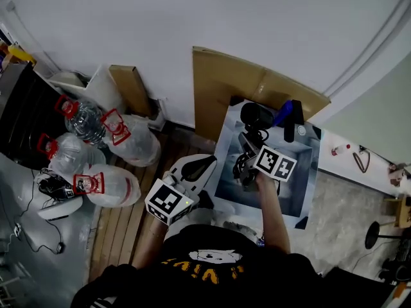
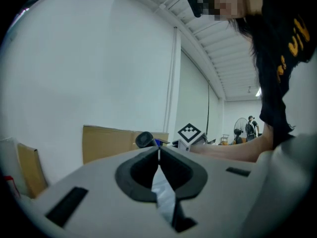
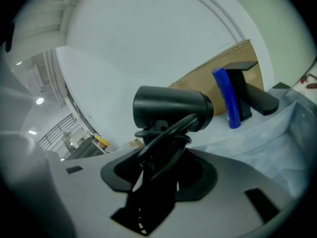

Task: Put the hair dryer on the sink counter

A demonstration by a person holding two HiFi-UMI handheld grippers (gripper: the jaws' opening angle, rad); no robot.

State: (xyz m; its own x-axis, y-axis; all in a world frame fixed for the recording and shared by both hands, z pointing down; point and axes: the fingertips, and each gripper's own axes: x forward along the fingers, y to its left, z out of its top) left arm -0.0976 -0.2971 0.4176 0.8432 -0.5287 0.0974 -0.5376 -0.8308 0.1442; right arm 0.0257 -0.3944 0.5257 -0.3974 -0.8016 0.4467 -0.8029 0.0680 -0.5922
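Note:
The black hair dryer [image 1: 255, 116], with its cord wound round the handle, hangs over the back of the plastic-wrapped sink [image 1: 302, 194]. My right gripper [image 1: 247, 149] is shut on its handle. In the right gripper view the hair dryer [image 3: 171, 105] stands upright between the jaws of the right gripper [image 3: 161, 150], barrel level. A black faucet [image 3: 250, 95] and a blue tube [image 3: 227, 97] stand behind it on the sink's rim. My left gripper [image 1: 207, 162] is left of the sink. Its jaws meet at the tips with nothing held, as the left gripper view [image 2: 158, 152] shows.
Cardboard sheets [image 1: 225, 82] lean on the white wall behind the sink. Several big water jugs [image 1: 96, 149] with red handles stand at the left on wooden slats. A black cabinet [image 1: 22, 114] and loose cables [image 1: 38, 191] lie further left. A white counter [image 1: 359, 165] runs right of the sink.

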